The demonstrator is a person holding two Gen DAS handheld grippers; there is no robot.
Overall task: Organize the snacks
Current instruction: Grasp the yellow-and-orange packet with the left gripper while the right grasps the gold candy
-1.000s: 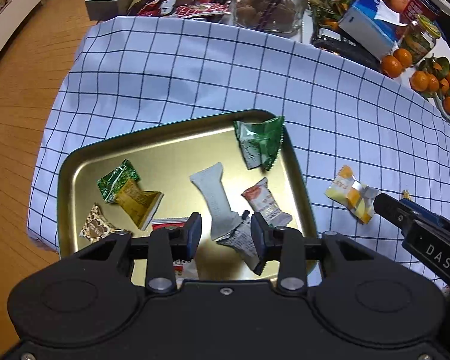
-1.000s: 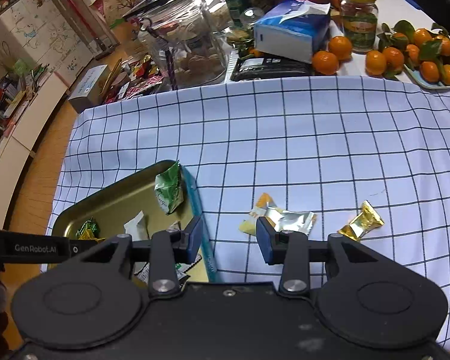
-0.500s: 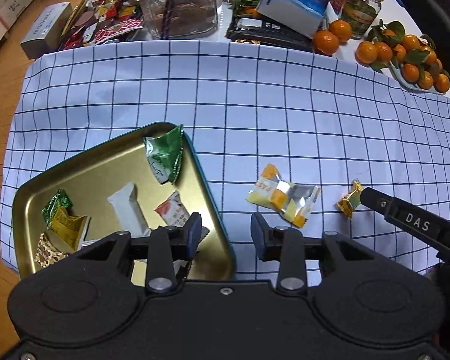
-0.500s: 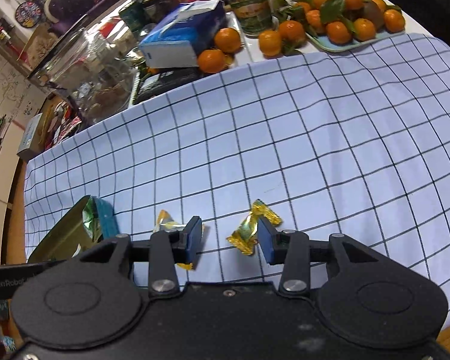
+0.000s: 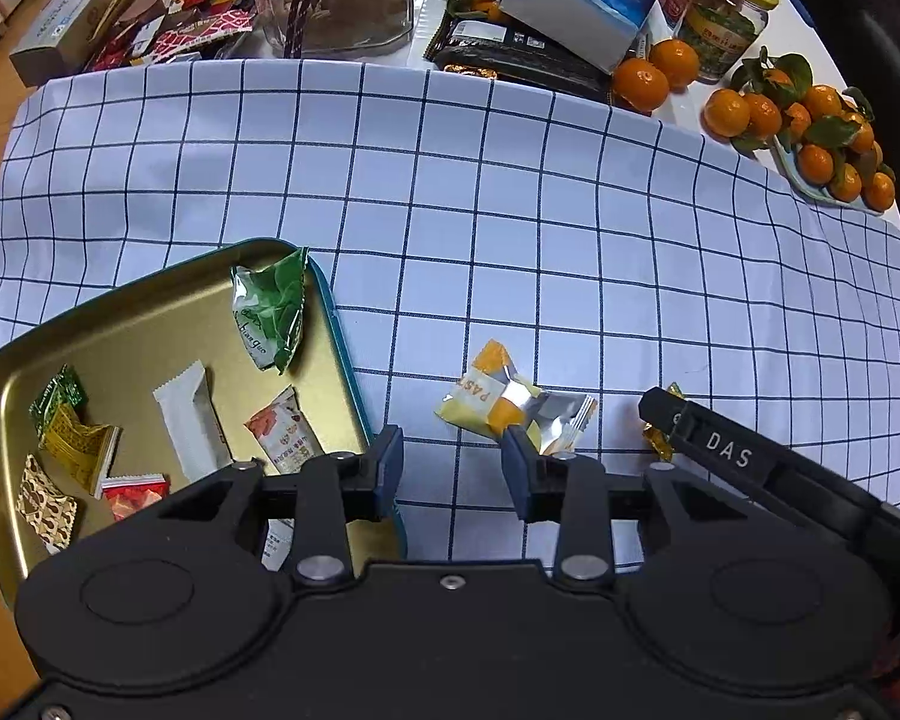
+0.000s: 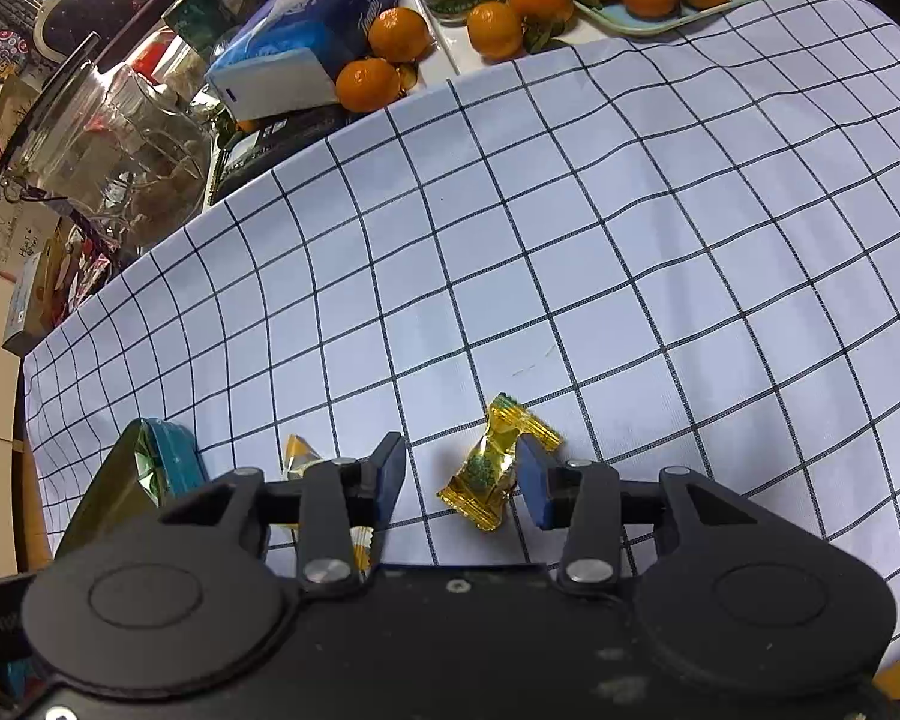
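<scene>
Currently 2 snacks lie loose on the checked cloth [image 5: 510, 210], right of the gold tray [image 5: 150, 312]. Left gripper [image 5: 453, 468]: jaws apart, empty; orange-silver packet [image 5: 510, 405] just ahead, long axis across the gap. Right gripper [image 6: 461, 483]: jaws apart, straddling the gold candy [image 6: 495, 462], not pressing; long axis runs along the fingers. Right is nearer.
</scene>
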